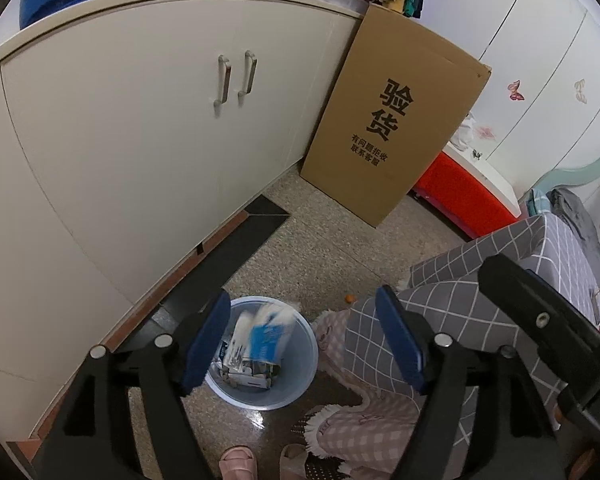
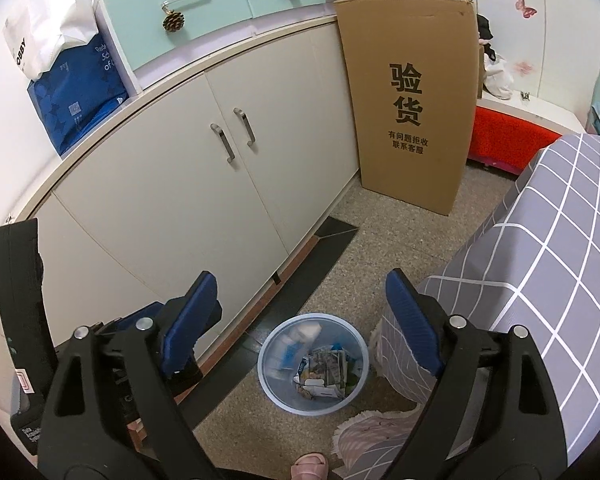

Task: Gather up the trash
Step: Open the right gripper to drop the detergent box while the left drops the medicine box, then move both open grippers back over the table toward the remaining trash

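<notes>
A pale blue plastic bin (image 1: 304,364) stands on the speckled floor beside the bed and also shows in the right wrist view (image 2: 354,384). It holds several crumpled wrappers and cartons. A blue-and-white carton (image 1: 266,334) shows blurred just over the bin's mouth, apart from both grippers. My left gripper (image 1: 302,342) is open and empty above the bin. My right gripper (image 2: 300,322) is open and empty, also above the bin. A small orange scrap (image 1: 350,299) lies on the floor by the bed.
A white cabinet (image 1: 140,140) runs along the left. A tall cardboard box (image 1: 392,120) leans against its end. A bed with a grey checked cover (image 2: 540,248) is on the right, a pink blanket (image 1: 364,420) hanging down. Pink slippers (image 1: 238,460) are at the bottom.
</notes>
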Demonstrator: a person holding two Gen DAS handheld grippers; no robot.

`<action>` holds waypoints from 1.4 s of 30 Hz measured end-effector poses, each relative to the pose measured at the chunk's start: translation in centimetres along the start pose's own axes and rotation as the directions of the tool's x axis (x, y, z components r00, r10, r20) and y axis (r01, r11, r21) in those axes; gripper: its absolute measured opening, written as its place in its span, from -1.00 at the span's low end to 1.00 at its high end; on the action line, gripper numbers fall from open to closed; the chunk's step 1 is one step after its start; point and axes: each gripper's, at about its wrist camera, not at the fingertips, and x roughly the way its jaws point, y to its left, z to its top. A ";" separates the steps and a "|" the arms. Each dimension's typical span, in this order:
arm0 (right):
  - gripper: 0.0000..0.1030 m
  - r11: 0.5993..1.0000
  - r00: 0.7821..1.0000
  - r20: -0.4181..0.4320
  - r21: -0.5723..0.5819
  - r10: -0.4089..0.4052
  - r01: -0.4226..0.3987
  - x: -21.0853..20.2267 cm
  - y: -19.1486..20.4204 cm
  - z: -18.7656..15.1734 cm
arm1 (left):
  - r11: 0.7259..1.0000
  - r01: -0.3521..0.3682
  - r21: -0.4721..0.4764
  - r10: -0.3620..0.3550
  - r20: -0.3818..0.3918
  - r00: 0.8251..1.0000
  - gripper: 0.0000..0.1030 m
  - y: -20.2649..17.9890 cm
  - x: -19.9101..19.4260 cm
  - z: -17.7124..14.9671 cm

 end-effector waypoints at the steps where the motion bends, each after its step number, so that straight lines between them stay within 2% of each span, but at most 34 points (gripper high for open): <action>1: 0.65 1.000 1.000 -0.001 -0.002 0.000 0.000 0.0 0.1 0.0 | 1.000 -0.003 0.000 0.003 0.000 1.000 0.43 0.1 0.0 0.0; 10: 0.65 1.000 1.000 -0.001 0.005 0.007 -0.007 -0.1 0.3 -0.1 | 0.999 -0.026 -0.020 0.026 0.012 1.000 0.43 1.0 -1.3 -0.1; 15: 0.65 1.000 0.999 0.032 0.012 0.026 -0.027 -2.6 0.1 0.2 | 1.000 -0.026 -0.008 0.027 0.049 0.998 0.43 0.4 -3.6 -0.1; 21: 0.65 1.000 0.995 0.096 0.032 -0.002 -0.001 -7.7 -2.4 0.1 | 0.998 0.015 0.069 -0.022 0.104 0.994 0.43 -3.2 -7.2 -0.6; 27: 0.65 0.991 0.984 0.146 0.104 -0.098 0.083 -13.5 -8.1 -0.8 | 0.978 0.076 0.195 -0.099 0.114 0.988 0.44 -9.6 -9.4 -2.0; 30: 0.65 0.979 0.975 0.157 0.156 -0.156 0.131 -16.3 -11.5 -1.8 | 0.956 0.107 0.273 -0.140 0.105 0.984 0.44 -13.6 -10.0 -3.1; 33: 0.68 0.958 0.962 0.158 0.223 -0.220 0.183 -19.0 -15.1 -3.1 | 0.919 0.142 0.368 -0.179 0.068 0.981 0.49 -17.9 -10.1 -4.5; 39: 0.76 0.896 0.937 0.132 0.361 -0.324 0.259 -22.5 -21.2 -6.0 | 0.813 0.168 0.557 -0.213 0.016 0.977 0.51 -25.9 -9.5 -7.6; 42: 0.77 0.869 0.934 0.115 0.417 -0.339 0.265 -23.1 -23.2 -6.9 | 0.757 0.191 0.625 -0.237 -0.011 0.972 0.51 -28.8 -8.8 -8.7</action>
